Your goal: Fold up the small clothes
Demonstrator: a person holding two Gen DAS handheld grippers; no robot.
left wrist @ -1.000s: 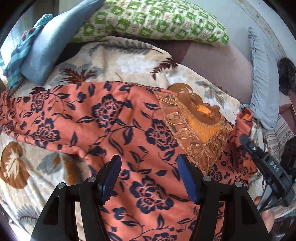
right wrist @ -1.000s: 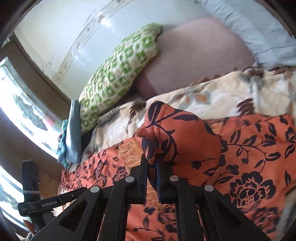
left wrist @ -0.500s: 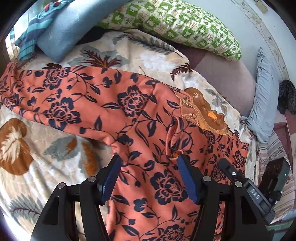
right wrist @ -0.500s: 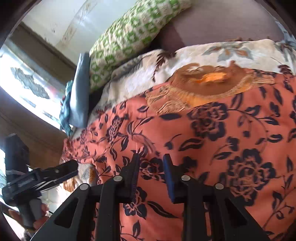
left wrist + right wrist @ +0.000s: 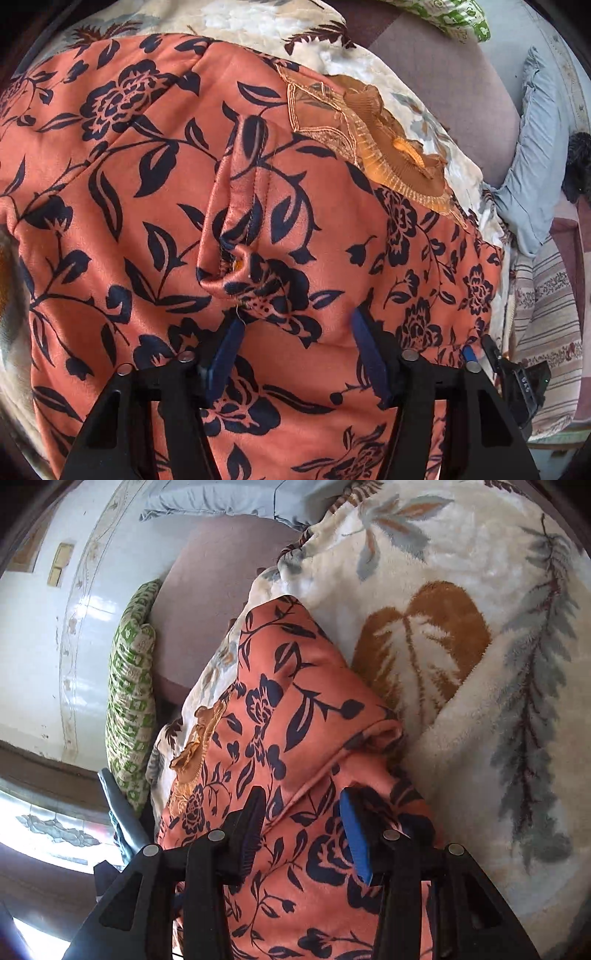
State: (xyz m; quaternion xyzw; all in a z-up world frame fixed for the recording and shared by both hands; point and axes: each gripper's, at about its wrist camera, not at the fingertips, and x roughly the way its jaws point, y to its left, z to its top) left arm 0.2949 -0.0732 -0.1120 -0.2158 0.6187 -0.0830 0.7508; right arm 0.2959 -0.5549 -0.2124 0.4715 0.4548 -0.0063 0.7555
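1. A second ago the right gripper (image 5: 303, 834) was clenched on a raised sleeve of the orange floral garment (image 5: 155, 192); now its jaws stand apart and the sleeve lies folded over the body, so one fold looks done.
2. The left gripper (image 5: 295, 354), released throughout, has dropped close over the bunched cuff (image 5: 240, 266).
3. The garment lies spread on the fleecy leaf-print blanket (image 5: 480, 590). Its cloth looks soft and matte, with a gold embroidered neckline (image 5: 388, 147); whether the pads touch fabric is unclear.
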